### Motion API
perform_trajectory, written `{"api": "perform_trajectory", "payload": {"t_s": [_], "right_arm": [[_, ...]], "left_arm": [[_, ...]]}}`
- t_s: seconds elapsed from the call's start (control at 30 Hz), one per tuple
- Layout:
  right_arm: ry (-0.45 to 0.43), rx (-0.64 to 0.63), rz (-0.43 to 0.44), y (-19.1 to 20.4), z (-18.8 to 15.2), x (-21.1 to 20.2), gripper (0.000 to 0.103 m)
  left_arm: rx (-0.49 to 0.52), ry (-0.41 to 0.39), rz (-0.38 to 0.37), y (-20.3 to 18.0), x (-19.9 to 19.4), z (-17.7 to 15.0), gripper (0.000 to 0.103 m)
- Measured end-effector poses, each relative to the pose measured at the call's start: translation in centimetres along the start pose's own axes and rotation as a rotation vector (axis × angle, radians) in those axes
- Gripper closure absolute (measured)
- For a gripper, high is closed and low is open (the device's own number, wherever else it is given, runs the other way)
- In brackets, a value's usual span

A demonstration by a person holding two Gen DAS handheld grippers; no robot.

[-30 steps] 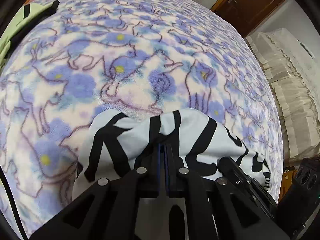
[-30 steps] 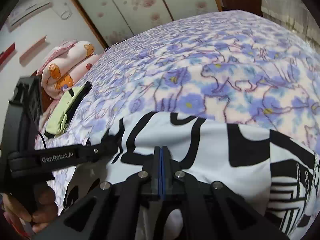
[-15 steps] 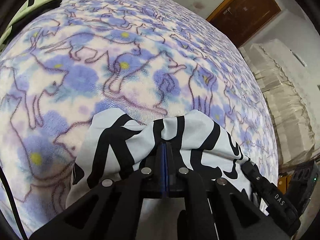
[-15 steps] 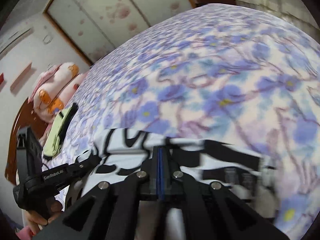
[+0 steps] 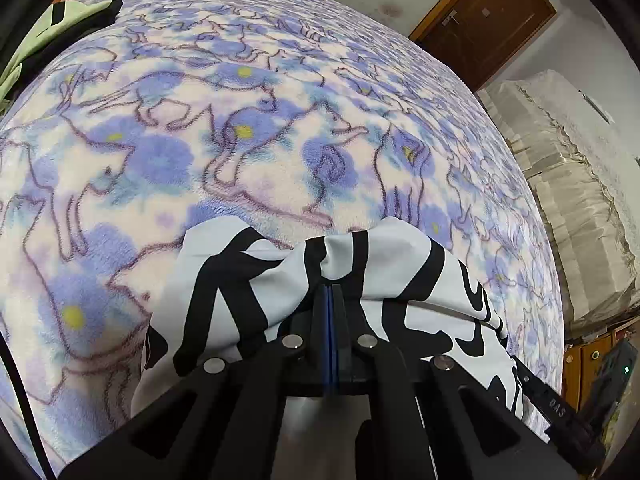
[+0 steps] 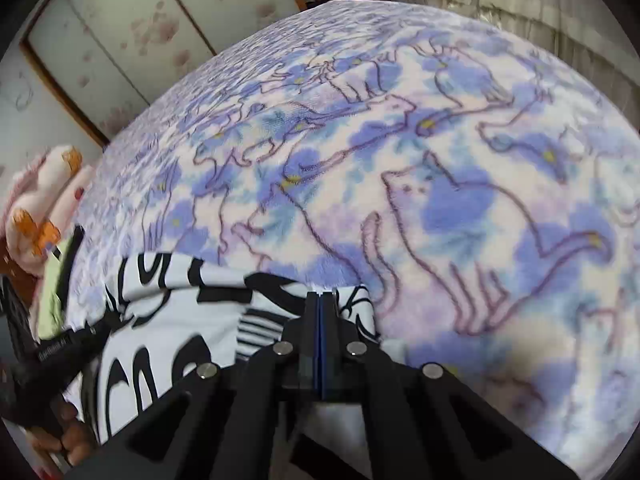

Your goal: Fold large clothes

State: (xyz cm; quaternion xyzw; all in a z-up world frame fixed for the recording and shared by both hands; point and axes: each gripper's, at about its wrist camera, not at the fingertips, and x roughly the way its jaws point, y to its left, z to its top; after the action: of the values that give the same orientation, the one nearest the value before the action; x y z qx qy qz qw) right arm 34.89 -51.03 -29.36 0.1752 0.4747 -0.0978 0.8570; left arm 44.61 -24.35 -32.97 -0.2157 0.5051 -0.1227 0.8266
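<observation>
The garment (image 5: 248,280), white with bold black print, lies bunched on the near part of the bed (image 5: 248,152), which carries a fleece cover printed with blue flowers and cat outlines. The left gripper (image 5: 329,292) is closed, its jaws together with a fold of the garment pinched between them; the cloth drapes over both fingers. The right gripper (image 6: 320,300) is likewise closed, clamped on another edge of the garment (image 6: 168,320), at the cloth's right limit; bare bed cover lies beyond it. A hand (image 6: 68,436) shows at the lower left of the right view, which is somewhat blurred. A green and black item (image 5: 52,36) lies well apart at the bed's far left. A wooden door (image 5: 488,16) stands beyond the bed.
</observation>
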Motion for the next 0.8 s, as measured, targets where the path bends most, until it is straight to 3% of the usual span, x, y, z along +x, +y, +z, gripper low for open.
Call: {"api": "perform_trajectory", "payload": {"t_s": [0.07, 0.27, 0.5, 0.73, 0.8], "right_arm": [[-0.004, -0.048, -0.031, 0.8, -0.1, -0.6, 0.103], [-0.027, -0.103, 0.017, 1.9, 0.5, -2.2, 0.103], [-0.015, -0.240, 0.248, 7.0, -0.4, -4.2, 0.103], [0.064, -0.310, 0.331, 11.3, -3.4, -2.7, 0.103], [0.072, -0.314, 0.331, 11.6, -4.2, -2.3, 0.103]], "left_arm": [[0.003, 0.009, 0.013, -0.1, -0.1, 0.0, 0.102], [0.023, 0.047, 0.109, -1.9, -1.5, -0.2, 0.102], [0.051, 0.070, 0.185, -3.5, -4.8, -1.8, 0.102], [0.107, 0.118, 0.237, -3.7, -7.1, -4.6, 0.102], [0.081, 0.142, 0.218, -3.2, -7.6, -5.3, 0.102]]}}
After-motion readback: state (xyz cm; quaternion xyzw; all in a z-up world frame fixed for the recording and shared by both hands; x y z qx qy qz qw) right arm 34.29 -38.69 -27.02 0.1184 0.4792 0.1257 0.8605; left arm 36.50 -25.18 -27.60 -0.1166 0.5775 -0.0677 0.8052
